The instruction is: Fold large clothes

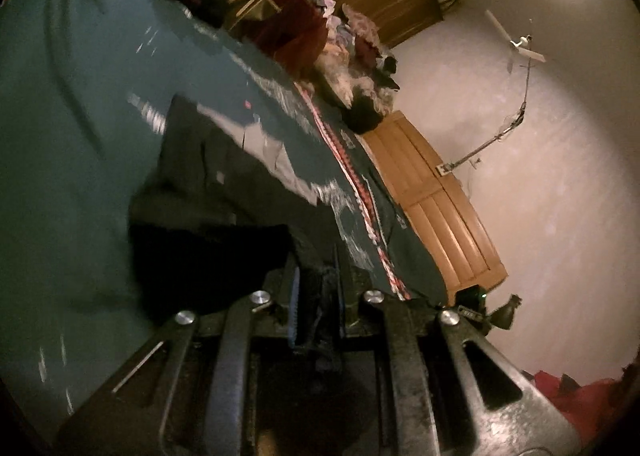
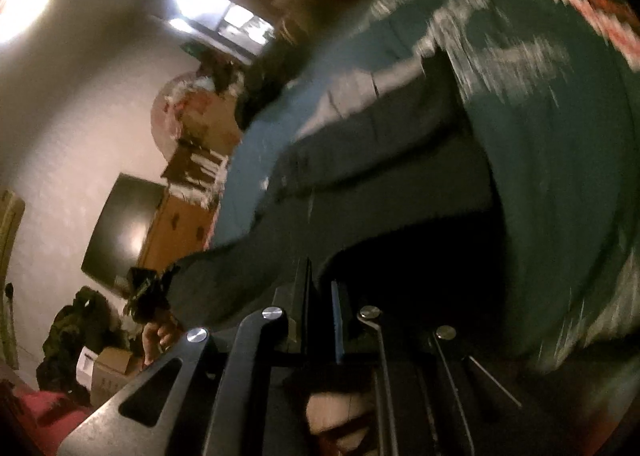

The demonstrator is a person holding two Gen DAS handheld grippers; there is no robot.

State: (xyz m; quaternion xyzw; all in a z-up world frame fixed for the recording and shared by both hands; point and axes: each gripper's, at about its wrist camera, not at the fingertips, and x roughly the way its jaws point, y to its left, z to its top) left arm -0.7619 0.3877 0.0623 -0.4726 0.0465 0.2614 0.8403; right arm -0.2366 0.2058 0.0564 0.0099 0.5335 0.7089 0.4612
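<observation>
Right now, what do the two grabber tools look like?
Both are black metal. The left gripper has crossed black bars joined by round silver bolts, with blue ridged strips lining the jaws and scuffed grey patches on its frame. The right gripper has the same black bars, silver bolts, a blue strip inside, and a slot-shaped hole in its side.

No readable text, labels or numbers in either view. Pale print on the teal cloth is smeared by motion blur (could be pattern, can't tell). A small label on the cardboard box in the right wrist view is too small and dim to make out.
</observation>
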